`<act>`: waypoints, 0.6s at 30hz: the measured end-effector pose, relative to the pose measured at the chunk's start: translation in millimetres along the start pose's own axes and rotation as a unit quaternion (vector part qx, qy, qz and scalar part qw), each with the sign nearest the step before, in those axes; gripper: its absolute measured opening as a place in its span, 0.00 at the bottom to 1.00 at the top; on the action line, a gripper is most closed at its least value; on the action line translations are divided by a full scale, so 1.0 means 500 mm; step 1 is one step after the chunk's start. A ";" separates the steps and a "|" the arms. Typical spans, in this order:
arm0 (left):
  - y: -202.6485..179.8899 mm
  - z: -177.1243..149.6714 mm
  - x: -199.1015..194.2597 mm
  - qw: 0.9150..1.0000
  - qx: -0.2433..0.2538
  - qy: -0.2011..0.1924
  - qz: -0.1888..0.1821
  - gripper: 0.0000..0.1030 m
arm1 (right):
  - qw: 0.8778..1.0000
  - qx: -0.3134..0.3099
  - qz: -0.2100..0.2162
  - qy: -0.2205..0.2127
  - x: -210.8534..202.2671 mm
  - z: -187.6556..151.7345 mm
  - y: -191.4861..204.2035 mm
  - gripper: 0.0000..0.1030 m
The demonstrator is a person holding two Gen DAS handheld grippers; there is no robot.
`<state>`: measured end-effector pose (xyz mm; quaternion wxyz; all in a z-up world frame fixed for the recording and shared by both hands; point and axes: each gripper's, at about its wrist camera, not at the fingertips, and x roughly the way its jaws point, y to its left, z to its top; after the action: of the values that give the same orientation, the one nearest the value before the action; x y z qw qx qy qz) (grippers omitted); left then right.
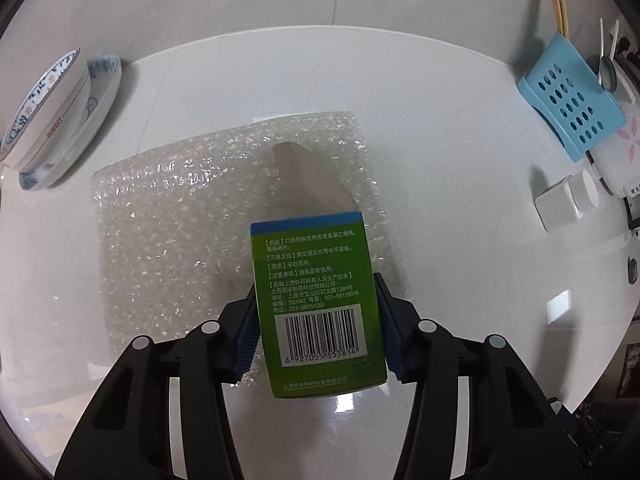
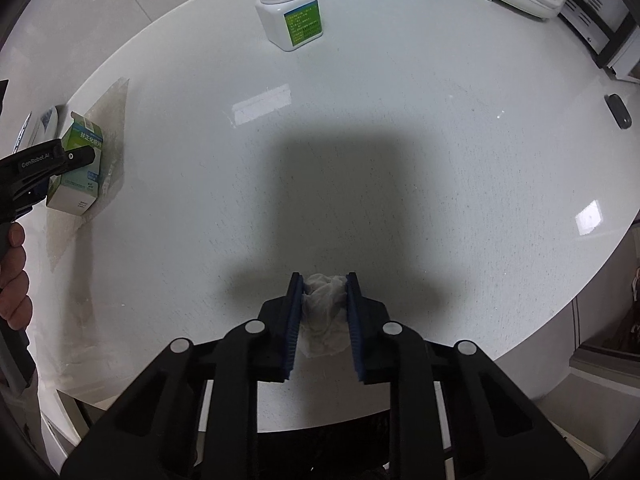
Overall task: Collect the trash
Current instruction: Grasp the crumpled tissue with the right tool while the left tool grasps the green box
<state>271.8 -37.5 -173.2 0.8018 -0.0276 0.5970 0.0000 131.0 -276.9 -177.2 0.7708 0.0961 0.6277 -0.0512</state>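
A green medicine box (image 1: 316,300) with a barcode stands between the blue pads of my left gripper (image 1: 316,294), which is shut on its two sides. Under it lies a sheet of bubble wrap (image 1: 192,216) on the white round table (image 1: 460,152). In the right wrist view the same box (image 2: 78,164) shows at the far left, held by the left gripper. My right gripper (image 2: 325,286) is shut on a crumpled white tissue (image 2: 324,312) near the table's front edge.
A patterned bowl (image 1: 44,108) on a plate sits at the left. A blue utensil rack (image 1: 572,108) with chopsticks and spoons stands at the right. A white pill bottle (image 2: 288,10) stands at the back, a small dark object (image 2: 619,111) lies at the right.
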 end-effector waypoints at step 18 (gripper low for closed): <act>0.016 -0.046 -0.079 0.999 0.013 -0.031 0.000 0.45 | 0.999 -0.004 0.019 -0.029 -0.055 0.004 0.000 0.17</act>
<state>238.1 -29.4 -142.0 0.8203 -0.0175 0.5717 -0.0072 127.2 -278.5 -149.8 0.7896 0.1038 0.6037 -0.0368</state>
